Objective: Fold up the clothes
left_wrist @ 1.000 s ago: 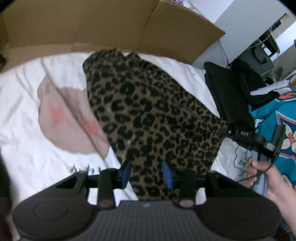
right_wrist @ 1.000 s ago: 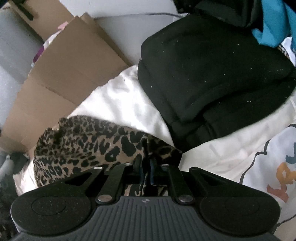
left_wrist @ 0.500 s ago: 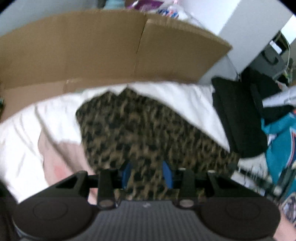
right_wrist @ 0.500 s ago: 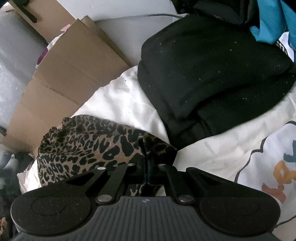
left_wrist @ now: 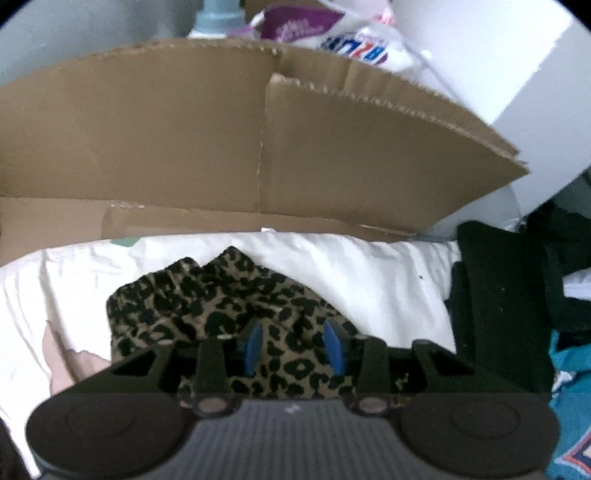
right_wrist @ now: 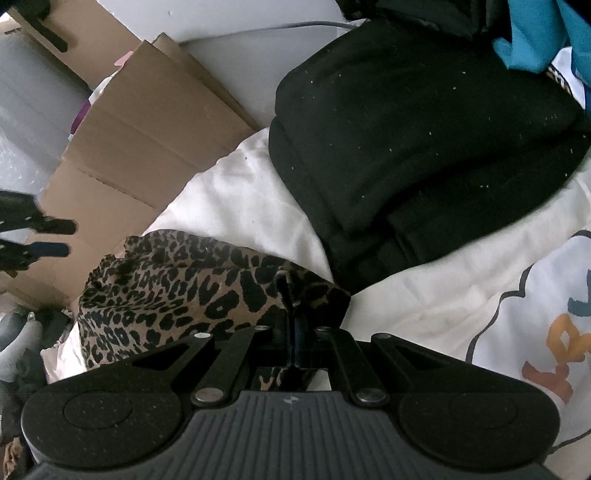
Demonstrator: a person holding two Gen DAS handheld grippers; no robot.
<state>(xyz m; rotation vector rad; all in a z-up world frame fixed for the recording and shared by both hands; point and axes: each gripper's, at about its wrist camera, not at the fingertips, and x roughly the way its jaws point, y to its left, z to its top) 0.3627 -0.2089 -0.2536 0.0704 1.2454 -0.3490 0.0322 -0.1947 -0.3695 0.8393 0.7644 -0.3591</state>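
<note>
A leopard-print garment [left_wrist: 229, 306] lies spread on the white sheet [left_wrist: 369, 273]. My left gripper [left_wrist: 293, 341] hovers over its far part, blue pads [left_wrist: 253, 341] apart with only the cloth below showing between them. In the right wrist view the leopard-print garment [right_wrist: 177, 280] runs off to the left. My right gripper [right_wrist: 293, 317] is shut on its near right corner, and a pinched fold stands up between the fingers. The left gripper [right_wrist: 59, 238] shows at that view's left edge, open, above the garment's far end.
Flattened cardboard [left_wrist: 258, 147] stands along the far side of the bed. A folded stack of black clothes [right_wrist: 424, 147] lies right of the garment. Teal clothing [left_wrist: 569, 369] is further right. A printed white cloth [right_wrist: 517, 314] covers the near right, and bags [left_wrist: 332, 33] sit behind the cardboard.
The left gripper has swept across the garment toward the cardboard and now shows in the right wrist view. The right gripper's small gap has closed on the garment's corner.
</note>
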